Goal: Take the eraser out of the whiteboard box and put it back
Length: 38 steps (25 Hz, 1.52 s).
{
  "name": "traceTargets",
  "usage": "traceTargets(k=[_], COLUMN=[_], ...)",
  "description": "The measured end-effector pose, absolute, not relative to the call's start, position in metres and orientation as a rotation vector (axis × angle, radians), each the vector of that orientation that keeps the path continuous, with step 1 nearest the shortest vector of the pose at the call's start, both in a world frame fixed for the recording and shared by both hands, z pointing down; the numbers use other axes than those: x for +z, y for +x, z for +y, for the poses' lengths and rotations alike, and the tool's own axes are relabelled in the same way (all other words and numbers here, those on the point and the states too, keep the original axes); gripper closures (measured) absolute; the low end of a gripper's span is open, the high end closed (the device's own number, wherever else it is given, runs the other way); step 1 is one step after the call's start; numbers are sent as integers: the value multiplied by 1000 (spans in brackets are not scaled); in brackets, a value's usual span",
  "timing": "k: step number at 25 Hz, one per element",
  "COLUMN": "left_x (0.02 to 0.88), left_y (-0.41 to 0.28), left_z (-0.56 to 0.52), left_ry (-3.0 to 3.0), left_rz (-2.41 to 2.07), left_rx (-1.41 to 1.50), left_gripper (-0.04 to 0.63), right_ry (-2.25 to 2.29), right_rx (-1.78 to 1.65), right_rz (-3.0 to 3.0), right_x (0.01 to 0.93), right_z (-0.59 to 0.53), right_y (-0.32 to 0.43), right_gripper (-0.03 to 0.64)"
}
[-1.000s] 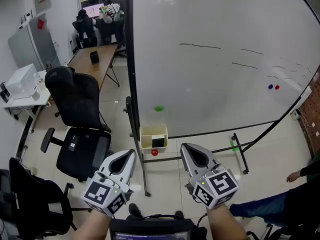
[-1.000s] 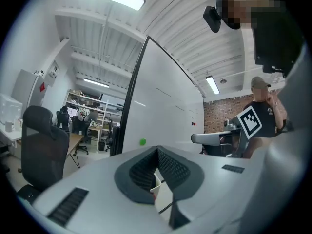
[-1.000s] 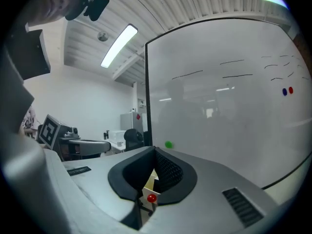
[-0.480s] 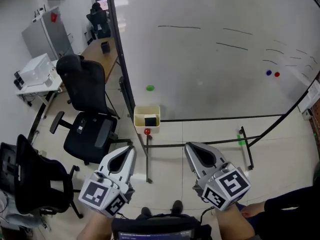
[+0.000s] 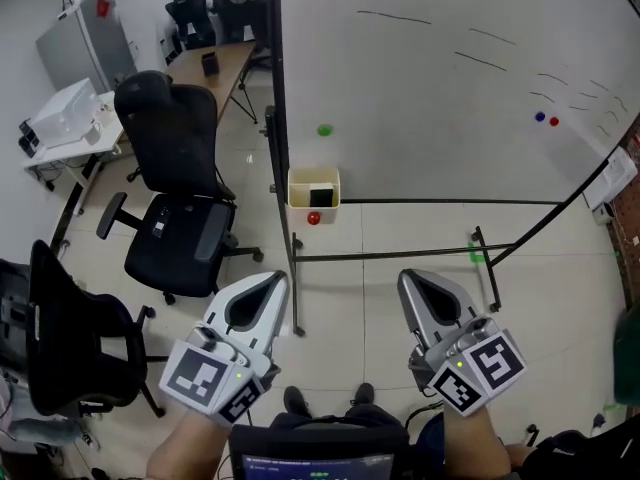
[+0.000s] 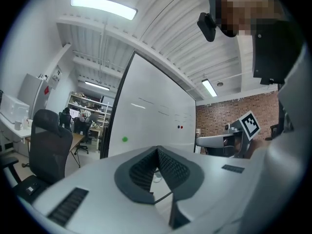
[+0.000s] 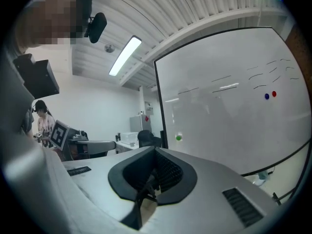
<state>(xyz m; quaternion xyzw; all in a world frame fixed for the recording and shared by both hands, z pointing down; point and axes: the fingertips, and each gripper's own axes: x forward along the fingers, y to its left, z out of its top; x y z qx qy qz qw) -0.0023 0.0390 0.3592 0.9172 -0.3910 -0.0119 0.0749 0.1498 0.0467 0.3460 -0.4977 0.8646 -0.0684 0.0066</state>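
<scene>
Whiteboard (image 5: 450, 88) fills the upper frame, with the black eraser (image 5: 321, 200) in the cream box (image 5: 300, 190) at its lower left corner, well apart from my left gripper (image 5: 270, 281) and right gripper (image 5: 415, 281), both closed on nothing; I judge I'm on the approach, and must next reach in and open.

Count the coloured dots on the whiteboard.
3: green dot above the box; blue dot and red dot side by side at right. A red blob sits on the box; more may be cropped.

Pale cream, open-top whiteboard box (image 5: 297, 190), upright, well ahead of left gripper (image 5: 272, 278) and slightly right. Black eraser (image 5: 321, 199) lying inside box, well apart from gripper.
</scene>
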Motion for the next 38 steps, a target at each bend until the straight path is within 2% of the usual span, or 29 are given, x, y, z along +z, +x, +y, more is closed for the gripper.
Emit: traceTargets(k=[17,38], left_x=[331,319], left_y=[55,56], left_z=[97,112], left_ry=[2769,2785], left_rz=[-1248,-1253], left_rx=[-77,-100], left_gripper=[560,560], right_ry=[-1463,-1487], right_rx=[-126,-86], right_rz=[2712,2693], right_x=[310,297], right_z=[108,124], right_y=[212,218], right_gripper=[595,595])
